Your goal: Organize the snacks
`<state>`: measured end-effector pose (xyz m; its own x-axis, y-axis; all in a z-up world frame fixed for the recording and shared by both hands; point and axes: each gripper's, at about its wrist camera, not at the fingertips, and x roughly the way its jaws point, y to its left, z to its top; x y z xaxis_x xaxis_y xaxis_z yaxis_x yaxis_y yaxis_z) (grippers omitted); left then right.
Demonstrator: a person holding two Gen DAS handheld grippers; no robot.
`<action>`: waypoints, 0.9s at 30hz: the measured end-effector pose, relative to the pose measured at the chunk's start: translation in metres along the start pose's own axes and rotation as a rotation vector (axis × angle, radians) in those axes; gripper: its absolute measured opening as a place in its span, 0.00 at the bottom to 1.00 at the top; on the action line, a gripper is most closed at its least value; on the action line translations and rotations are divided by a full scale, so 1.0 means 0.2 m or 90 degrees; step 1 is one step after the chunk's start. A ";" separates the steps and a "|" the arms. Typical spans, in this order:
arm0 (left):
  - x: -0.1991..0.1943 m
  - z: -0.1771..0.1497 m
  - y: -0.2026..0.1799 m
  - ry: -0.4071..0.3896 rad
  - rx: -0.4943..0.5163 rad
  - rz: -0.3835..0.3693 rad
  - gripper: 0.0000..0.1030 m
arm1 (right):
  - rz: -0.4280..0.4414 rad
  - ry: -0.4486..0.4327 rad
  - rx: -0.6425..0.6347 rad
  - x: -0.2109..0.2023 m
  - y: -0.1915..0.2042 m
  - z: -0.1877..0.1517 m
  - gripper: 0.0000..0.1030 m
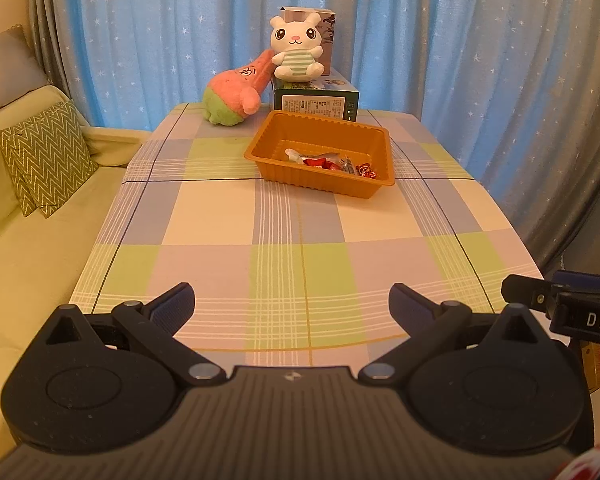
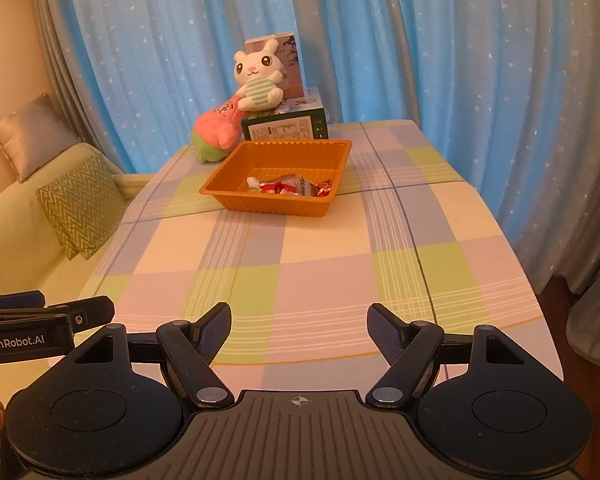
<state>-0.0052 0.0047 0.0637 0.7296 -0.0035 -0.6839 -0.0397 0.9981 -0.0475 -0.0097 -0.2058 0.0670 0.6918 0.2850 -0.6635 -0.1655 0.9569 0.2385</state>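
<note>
**Both grippers empty, snacks in tray**

Here the left gripper (image 1: 291, 300) and right gripper (image 2: 299, 320) hang spread wide over the checked tablecloth (image 1: 284, 232), holding nothing. Beyond them, the orange tray (image 1: 376, 142) holds the wrapped snacks (image 1: 332, 162); behind it stands a green box (image 1: 316, 100).

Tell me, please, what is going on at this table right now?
A person holds two grippers over the near end of a table with a checked cloth. The left gripper and right gripper are both open and empty. Wrapped snacks already lie in the orange tray farther back; no loose snacks show on the cloth. Behind it a plush rabbit sits on a green box, beside a pink plush.
</note>
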 end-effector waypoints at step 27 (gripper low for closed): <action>0.01 0.00 -0.02 0.000 0.001 -0.003 1.00 | -0.001 -0.001 0.001 0.00 -0.01 0.02 0.73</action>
<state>-0.0040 0.0017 0.0632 0.7298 -0.0077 -0.6836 -0.0361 0.9981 -0.0497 -0.0063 -0.2070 0.0694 0.6936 0.2835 -0.6622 -0.1630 0.9572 0.2391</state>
